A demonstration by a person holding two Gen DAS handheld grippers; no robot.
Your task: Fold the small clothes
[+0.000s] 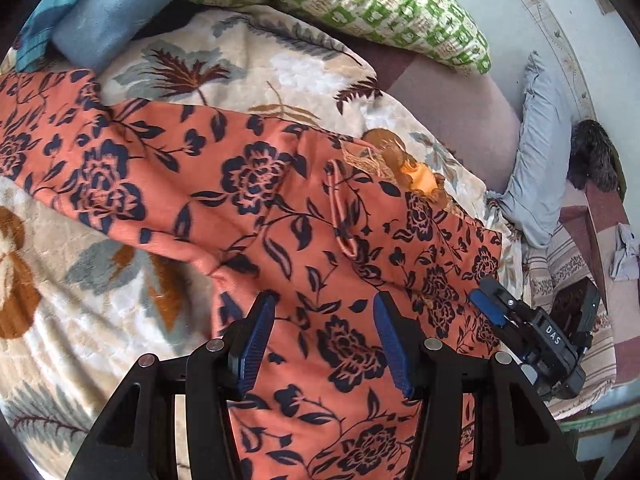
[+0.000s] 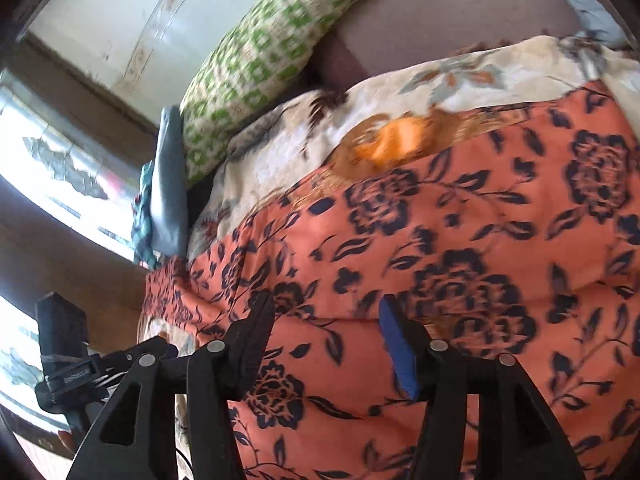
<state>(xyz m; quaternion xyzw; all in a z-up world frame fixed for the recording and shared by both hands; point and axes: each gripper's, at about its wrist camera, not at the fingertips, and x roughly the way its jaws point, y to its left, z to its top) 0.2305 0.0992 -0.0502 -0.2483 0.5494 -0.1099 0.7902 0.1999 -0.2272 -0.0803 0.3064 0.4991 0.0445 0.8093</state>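
Observation:
An orange garment with dark blue flowers (image 1: 248,200) lies spread across a cream floral blanket (image 1: 256,60) on a bed. My left gripper (image 1: 324,308) is open just above the garment's near part, holding nothing. My right gripper (image 1: 486,304) shows at the garment's right edge in the left wrist view. In the right wrist view my right gripper (image 2: 326,308) is open over the same orange garment (image 2: 460,248), jaws wide apart and empty. The left gripper's body (image 2: 72,368) shows at the lower left there.
A green and white patterned pillow (image 1: 360,4) and a blue folded cloth (image 1: 116,8) lie at the bed's far side. A light blue pillow (image 1: 536,152) sits at the right by a dark furry thing (image 1: 594,156). A window (image 2: 48,168) is at the left.

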